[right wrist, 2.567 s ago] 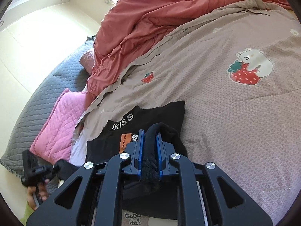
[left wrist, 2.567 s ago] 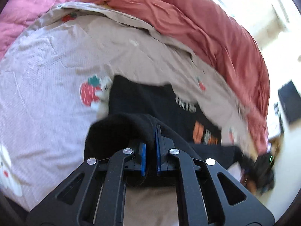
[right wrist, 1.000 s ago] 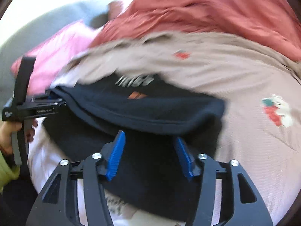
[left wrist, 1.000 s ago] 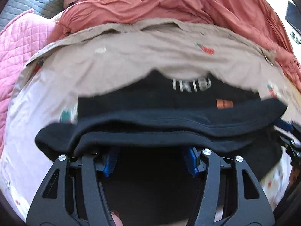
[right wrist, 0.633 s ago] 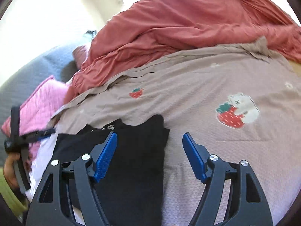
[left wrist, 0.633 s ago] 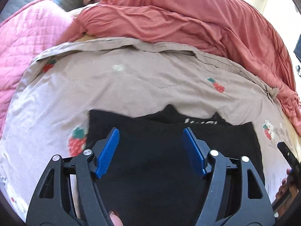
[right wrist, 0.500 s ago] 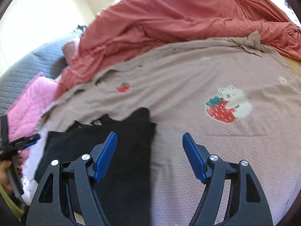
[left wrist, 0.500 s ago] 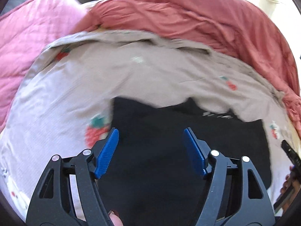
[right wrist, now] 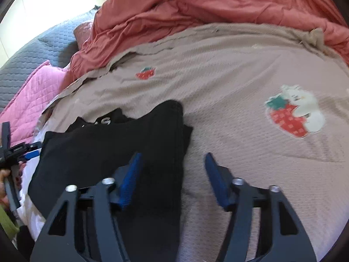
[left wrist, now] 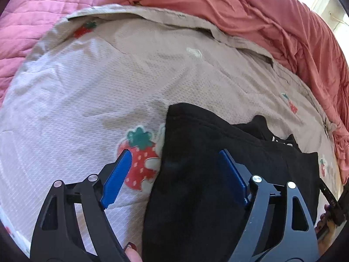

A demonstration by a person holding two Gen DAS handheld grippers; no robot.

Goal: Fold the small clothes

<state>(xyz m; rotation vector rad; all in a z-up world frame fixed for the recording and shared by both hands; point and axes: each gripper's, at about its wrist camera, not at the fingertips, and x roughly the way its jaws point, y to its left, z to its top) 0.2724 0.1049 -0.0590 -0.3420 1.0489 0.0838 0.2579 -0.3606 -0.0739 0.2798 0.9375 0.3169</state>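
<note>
Left gripper (left wrist: 174, 174): jaws apart and just been opening wider. They straddle the left edge of the black garment (left wrist: 218, 174) without pressing it; one blue pad is over the strawberry print (left wrist: 139, 157), the other over the black cloth.

Blanket (left wrist: 87, 87): beige and textured, spread flat on the bed, with a pink quilt (left wrist: 32, 11) at the far left and a rumpled red duvet (left wrist: 261, 11) behind.

Garment, place: lies folded on the blanket, between the two tools, with white lettering peeking out at its far edge.

Garment, handling: looks like soft, thick knit, light and limp. I judge it will sag and slide open if lifted by one layer, so a pinch should catch every layer at a folded edge or corner.

Where to hold: the near left and near right corners seem best, one per tool, so the stack stays square.

Right gripper (right wrist: 172, 179): jaws apart with nothing clamped, having just been closing. The left pad is over the garment's right edge, the right pad over bare blanket.

Risk: a loose under-layer could spill at the far side.
</note>
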